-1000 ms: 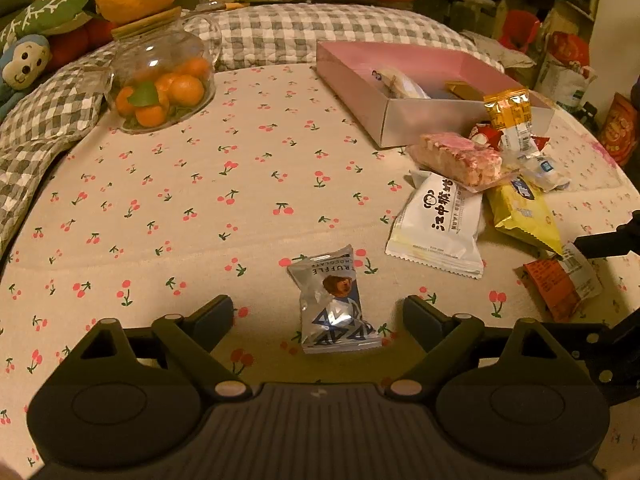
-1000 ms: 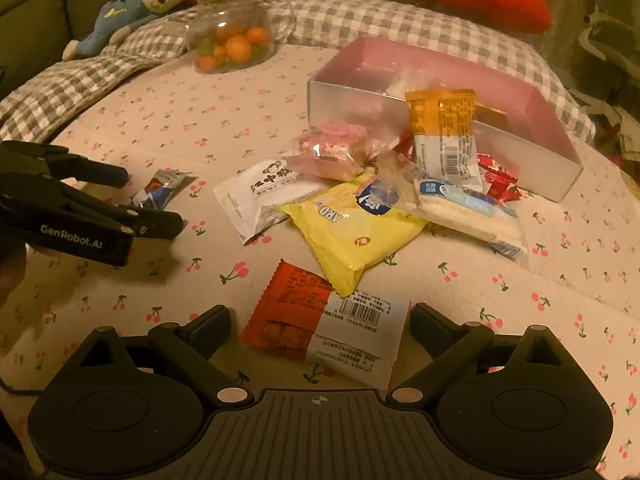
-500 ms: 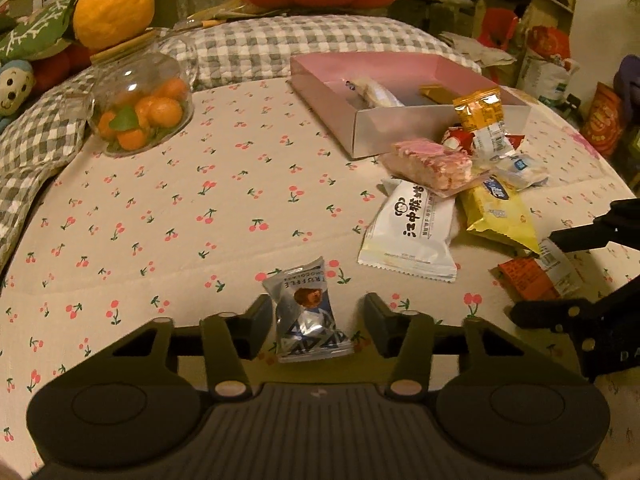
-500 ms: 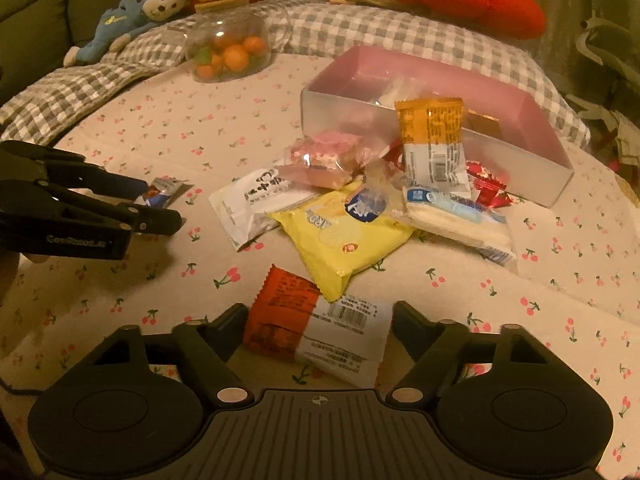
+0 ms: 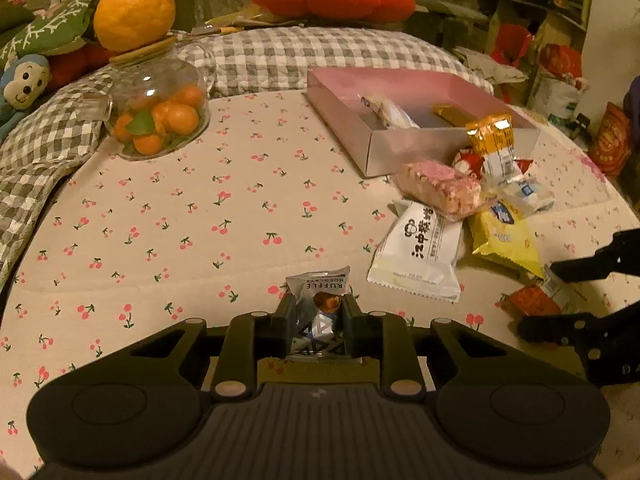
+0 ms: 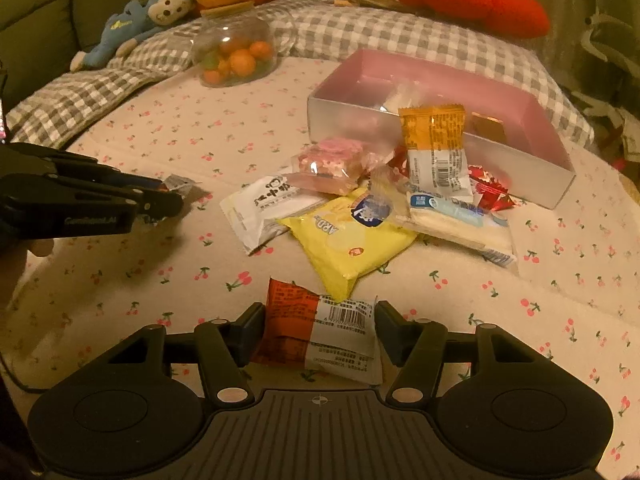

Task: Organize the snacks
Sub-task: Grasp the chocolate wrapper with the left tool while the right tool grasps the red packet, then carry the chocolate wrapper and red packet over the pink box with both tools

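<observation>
The silver chocolate packet [image 5: 318, 312] sits pinched in the left tool [image 5: 317, 320], whose jaws have just been closing. The orange-and-white packet [image 6: 320, 336] lies between the right tool [image 6: 319, 330], its jaws also closing and touching its edges. Lift both gently, squarely, toward the pink box [image 5: 452, 148] ahead-right on the worktop [image 5: 200, 220].

Silver chocolate packet [image 5: 318, 312]: small, crinkled, lying flat on the cherry-print cloth, apart from the pile.
Red-and-white packet [image 6: 320, 336]: barcode side up, flat, nearest edge of the pile.
Pink box [image 6: 532, 108]: open, shallow, with a few snacks inside.
Yellow packet [image 6: 348, 240]: flat, mid-pile.
</observation>
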The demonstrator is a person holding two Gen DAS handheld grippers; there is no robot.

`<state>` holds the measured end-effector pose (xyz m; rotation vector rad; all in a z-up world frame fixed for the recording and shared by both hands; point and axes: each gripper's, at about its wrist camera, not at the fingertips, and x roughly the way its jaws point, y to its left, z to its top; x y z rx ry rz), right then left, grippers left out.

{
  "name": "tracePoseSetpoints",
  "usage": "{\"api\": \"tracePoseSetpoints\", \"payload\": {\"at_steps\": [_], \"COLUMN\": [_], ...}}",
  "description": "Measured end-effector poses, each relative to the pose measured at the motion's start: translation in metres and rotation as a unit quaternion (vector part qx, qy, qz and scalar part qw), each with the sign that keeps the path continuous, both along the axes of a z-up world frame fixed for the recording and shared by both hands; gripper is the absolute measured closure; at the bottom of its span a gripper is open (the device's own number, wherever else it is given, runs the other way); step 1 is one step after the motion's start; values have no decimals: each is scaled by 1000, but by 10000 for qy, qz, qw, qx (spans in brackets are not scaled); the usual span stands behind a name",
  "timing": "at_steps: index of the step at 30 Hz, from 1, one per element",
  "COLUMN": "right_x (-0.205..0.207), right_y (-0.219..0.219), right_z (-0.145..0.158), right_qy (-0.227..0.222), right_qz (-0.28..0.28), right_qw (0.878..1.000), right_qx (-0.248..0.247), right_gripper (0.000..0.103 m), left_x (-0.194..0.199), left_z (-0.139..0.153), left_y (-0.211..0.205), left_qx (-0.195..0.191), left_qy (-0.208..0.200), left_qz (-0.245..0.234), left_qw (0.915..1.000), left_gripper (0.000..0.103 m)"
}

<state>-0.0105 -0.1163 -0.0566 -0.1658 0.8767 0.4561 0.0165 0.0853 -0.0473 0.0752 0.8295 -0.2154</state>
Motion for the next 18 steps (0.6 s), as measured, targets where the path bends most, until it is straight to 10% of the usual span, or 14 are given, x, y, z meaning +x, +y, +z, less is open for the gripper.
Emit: {"api": "tracePoseSetpoints", "payload": {"at_steps": [18], "right_x": [-6], "right_y": [-10], "right_z": [40], "right_qy": [-345], "right_qz": [-71], "right_qw": [9982], "right_qx": [488], "right_gripper": [43], "left_x": [0], "left_z": [20], "left_y": [4], "left_qx": [-441], "left_qy": [-284], "left_qz": [137], "left_qw": [9985], "left_gripper": [82]}}
